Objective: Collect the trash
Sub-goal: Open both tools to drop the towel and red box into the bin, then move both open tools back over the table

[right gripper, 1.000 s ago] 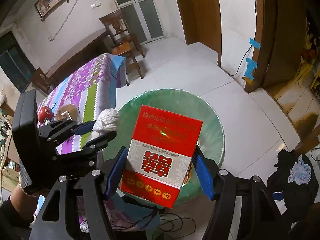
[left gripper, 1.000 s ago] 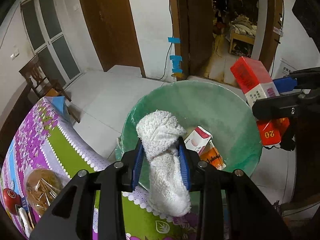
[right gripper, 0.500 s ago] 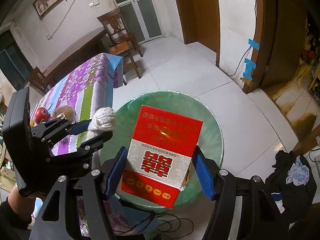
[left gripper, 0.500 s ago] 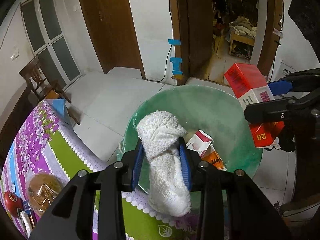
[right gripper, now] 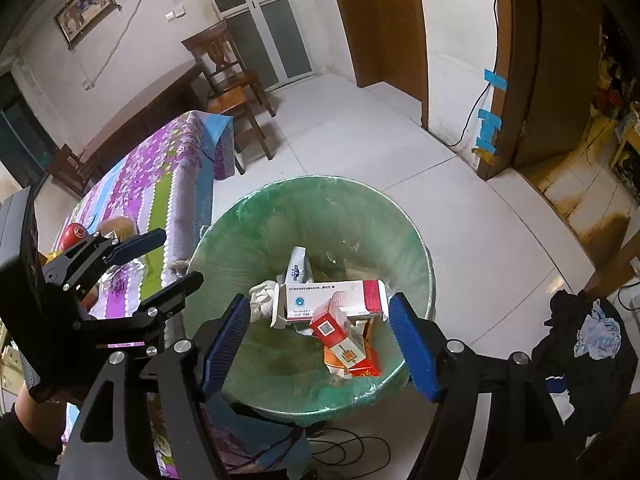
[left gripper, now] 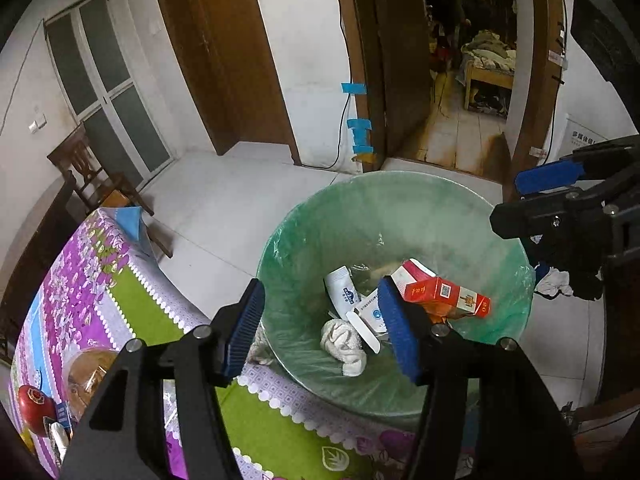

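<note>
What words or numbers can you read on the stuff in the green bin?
"20": on the end of the red carton in the bin.
Red carton: a square code patch and gold marks, too small to read.
White and red box: a blue round logo and small print, too blurred to read.
White packet: a blue label, too blurred to read.

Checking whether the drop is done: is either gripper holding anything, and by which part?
Nothing is held. The left gripper and right gripper are both opening, empty, above the bin.
</note>
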Demonstrator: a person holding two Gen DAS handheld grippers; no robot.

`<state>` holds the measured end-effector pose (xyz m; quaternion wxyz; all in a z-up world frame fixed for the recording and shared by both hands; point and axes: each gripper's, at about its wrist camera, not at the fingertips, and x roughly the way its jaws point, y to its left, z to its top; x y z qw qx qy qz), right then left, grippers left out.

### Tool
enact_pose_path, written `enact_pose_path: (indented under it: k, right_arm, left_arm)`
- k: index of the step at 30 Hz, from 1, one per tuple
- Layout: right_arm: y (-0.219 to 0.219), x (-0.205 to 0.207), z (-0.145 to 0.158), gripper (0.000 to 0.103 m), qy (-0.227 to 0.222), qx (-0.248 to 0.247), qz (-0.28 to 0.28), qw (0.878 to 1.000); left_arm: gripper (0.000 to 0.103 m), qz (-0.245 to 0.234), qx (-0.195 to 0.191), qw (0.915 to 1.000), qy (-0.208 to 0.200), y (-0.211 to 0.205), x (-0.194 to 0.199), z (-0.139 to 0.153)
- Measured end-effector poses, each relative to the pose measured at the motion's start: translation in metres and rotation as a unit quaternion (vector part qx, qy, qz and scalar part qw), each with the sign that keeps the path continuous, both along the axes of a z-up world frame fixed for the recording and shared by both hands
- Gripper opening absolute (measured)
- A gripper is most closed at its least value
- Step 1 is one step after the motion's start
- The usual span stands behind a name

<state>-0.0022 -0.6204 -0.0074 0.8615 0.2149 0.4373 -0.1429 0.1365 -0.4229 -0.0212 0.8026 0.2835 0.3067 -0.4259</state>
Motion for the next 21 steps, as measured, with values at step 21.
enact_pose_path:
  k: [21]
  right_arm:
    - [0.066, -0.034, 0.043, 0.073, -0.141, -0.133, -0.035, 0.980]
  left_arm:
    - [0.064, 0.087, -0.051, 0.9932, -0.059, 0.099, -0.014, 0.024]
